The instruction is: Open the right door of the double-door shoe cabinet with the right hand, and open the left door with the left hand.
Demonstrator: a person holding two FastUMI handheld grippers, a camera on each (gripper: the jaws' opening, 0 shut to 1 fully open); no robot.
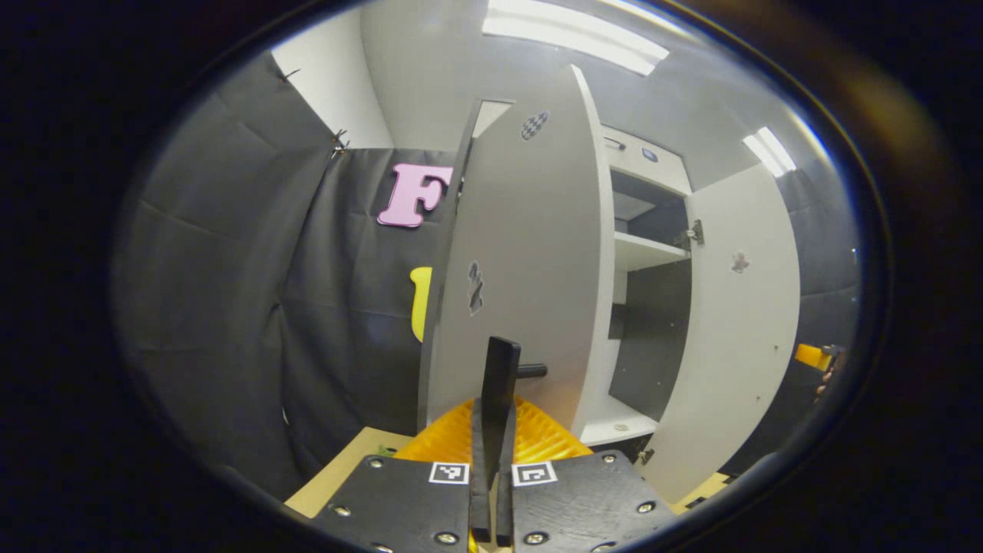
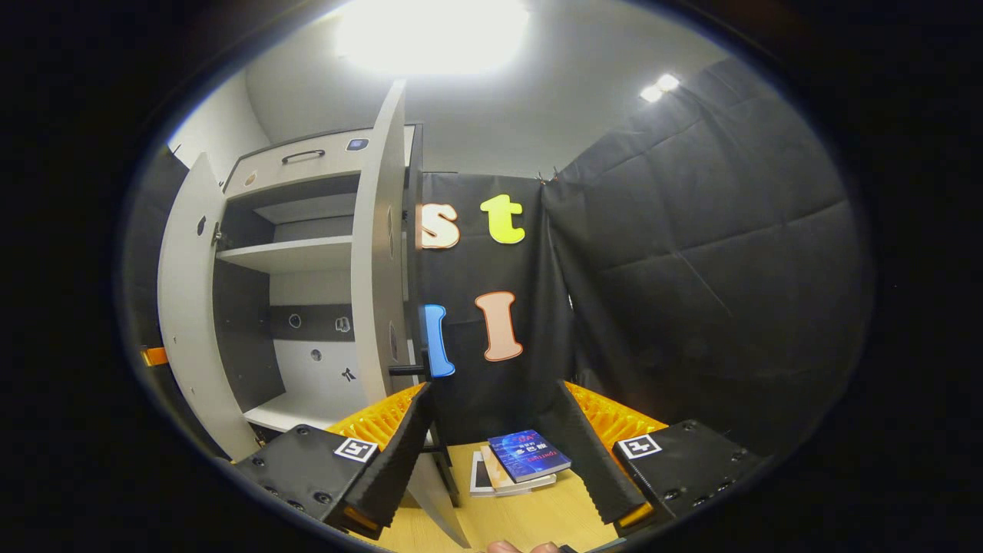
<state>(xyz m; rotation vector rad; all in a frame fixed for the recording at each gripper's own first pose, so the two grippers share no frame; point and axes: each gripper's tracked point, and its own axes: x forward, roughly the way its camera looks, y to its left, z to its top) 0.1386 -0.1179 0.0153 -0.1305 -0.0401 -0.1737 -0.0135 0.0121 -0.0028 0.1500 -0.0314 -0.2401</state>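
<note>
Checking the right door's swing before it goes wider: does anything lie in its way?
Possibly: a stack of books lies on the wooden surface beside the right door, ahead of the open right claw. Whether the door would clear them is unclear.

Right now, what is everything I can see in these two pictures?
Shoe cabinet: one, white with dark inner panels, both doors swung open.
Left door: one, white, black handle at its edge.
Right door: one, white, edge-on.
Shelves: white, inside the cabinet.
Drawer: one, top of the cabinet.
Books: small stack, blue one on top, on the wooden floor.
Ceiling lights: bright.
Left gripper: black and orange jaws shut on the handle.
Right gripper: jaws open.
</note>
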